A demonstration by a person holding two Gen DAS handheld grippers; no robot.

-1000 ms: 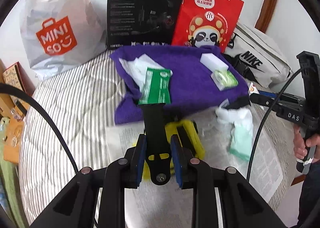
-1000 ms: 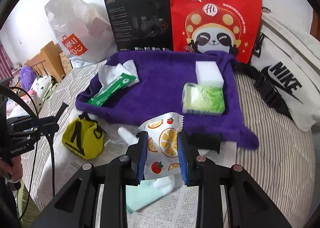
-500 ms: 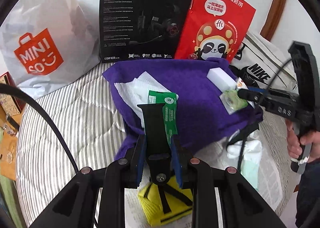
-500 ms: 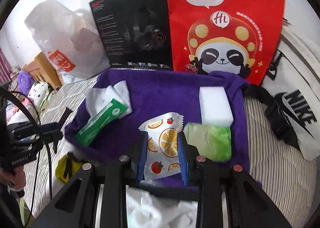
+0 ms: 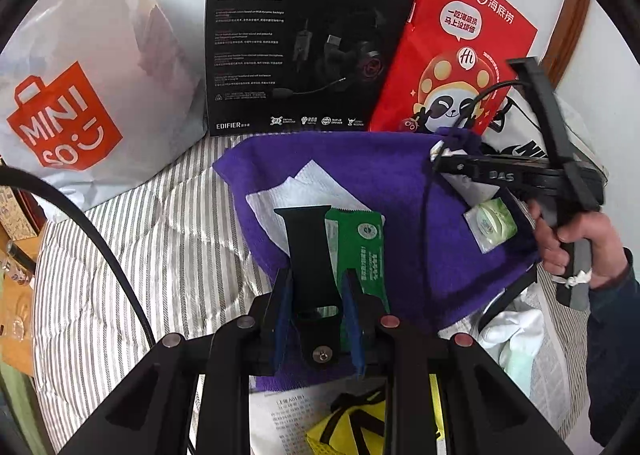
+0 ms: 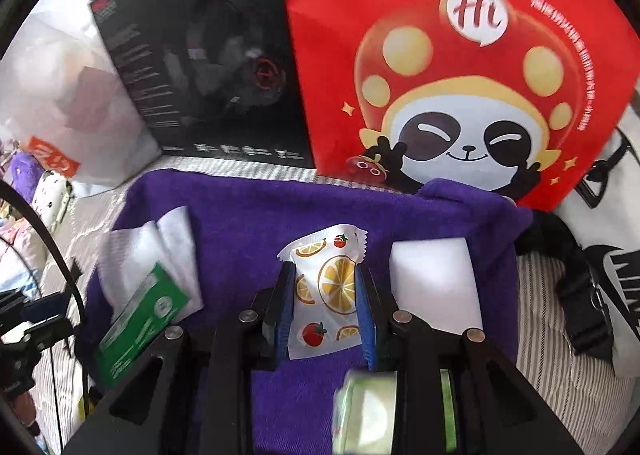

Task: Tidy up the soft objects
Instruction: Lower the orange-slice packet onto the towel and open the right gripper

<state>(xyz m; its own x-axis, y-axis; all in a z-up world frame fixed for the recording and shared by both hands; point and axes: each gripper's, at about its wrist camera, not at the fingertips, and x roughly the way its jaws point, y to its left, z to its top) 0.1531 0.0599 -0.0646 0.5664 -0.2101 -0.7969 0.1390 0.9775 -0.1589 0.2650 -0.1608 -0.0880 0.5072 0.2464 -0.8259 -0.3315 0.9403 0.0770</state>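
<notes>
Jaws pinch black strap (image 5: pixel 310 251) and fruit-print packet (image 6: pixel 326 291) above purple towel (image 6: pixel 248 215).

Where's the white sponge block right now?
Right wrist view: the white sponge block lies on the purple towel, just right of the fruit-print packet held in the right gripper, below the red panda bag.

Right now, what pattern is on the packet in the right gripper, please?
Orange slices and strawberries on white packet; right wrist view.

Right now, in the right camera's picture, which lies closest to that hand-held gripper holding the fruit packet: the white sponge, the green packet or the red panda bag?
1. White sponge, just right of the right hand-held gripper.
2. Green packet, farther left, on tissue.
3. Red panda bag, standing behind the purple towel.
</notes>
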